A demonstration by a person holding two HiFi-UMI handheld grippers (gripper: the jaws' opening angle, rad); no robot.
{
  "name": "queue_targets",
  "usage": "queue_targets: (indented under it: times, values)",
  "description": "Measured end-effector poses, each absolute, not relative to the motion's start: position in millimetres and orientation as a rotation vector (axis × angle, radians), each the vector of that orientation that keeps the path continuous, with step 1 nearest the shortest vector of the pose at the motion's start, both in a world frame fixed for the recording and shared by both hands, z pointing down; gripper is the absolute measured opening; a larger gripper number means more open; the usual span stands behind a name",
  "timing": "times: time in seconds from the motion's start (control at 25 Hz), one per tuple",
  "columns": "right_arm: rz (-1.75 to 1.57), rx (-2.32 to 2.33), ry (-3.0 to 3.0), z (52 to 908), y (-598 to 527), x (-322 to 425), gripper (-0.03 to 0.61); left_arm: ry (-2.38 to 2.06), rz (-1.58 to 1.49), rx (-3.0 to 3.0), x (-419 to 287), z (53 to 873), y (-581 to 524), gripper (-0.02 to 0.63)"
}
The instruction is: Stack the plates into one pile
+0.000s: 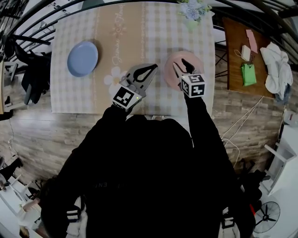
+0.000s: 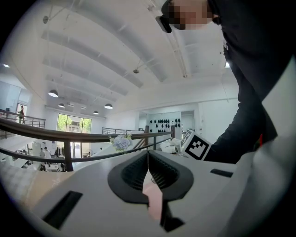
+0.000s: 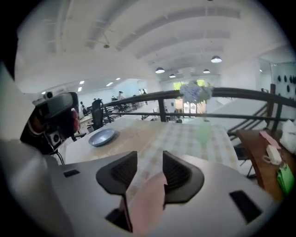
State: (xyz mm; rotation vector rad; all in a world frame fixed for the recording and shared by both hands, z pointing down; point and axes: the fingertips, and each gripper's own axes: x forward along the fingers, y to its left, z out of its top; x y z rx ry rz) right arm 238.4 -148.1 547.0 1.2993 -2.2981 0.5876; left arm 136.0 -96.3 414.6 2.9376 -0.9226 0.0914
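A blue plate (image 1: pixel 83 58) lies at the table's left, small and far off in the right gripper view (image 3: pixel 102 137). A pink plate (image 1: pixel 196 62) lies at the table's right. My right gripper (image 1: pixel 180 66) hovers over the pink plate's near left part. Its jaws stand apart, and the pink plate (image 3: pixel 147 203) shows in the gap between them without the pads pressing on it. My left gripper (image 1: pixel 155 66) sits just left of the pink plate and points toward it. Its jaws (image 2: pixel 148 155) meet at the tips, and only a pink strip (image 2: pixel 155 203) shows behind them.
A checkered cloth (image 1: pixel 153 28) covers the table. A vase of pale flowers (image 1: pixel 193 10) stands at the far right edge. Right of the table, a brown side table (image 1: pixel 235 39) holds a green bag (image 1: pixel 248 74) and white cloth (image 1: pixel 277 65). Dark chairs (image 1: pixel 32 79) stand at the left.
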Motion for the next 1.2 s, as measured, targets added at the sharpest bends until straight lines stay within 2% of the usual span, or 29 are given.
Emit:
queue_targets:
  times: [0.16,0.48,0.56,0.64,1.2]
  values:
    - [0.398,1.154,-2.443,520.4,-150.8,173.9,0.175,-1.042,0.098,2.891,92.6,416.4,-101.2,0.021]
    - [0.299,0.933,-2.714,489.2,-146.0,62.1,0.135,-1.244,0.124,2.767,-3.8,438.8,-103.4,0.021]
    - [0.271,0.886,-2.771,480.1,-143.6,37.8,0.089,-1.297,0.133,2.727,-29.1,445.2,-102.8,0.021]
    - [0.249,0.844,-2.821,470.8,-141.3,16.8,0.008,-1.341,0.135,2.695,-51.4,449.8,-101.7,0.021]
    - [0.271,0.574,-2.856,483.3,-141.8,-103.8,0.006,-1.561,0.096,2.568,-160.5,463.0,-104.6,0.021]
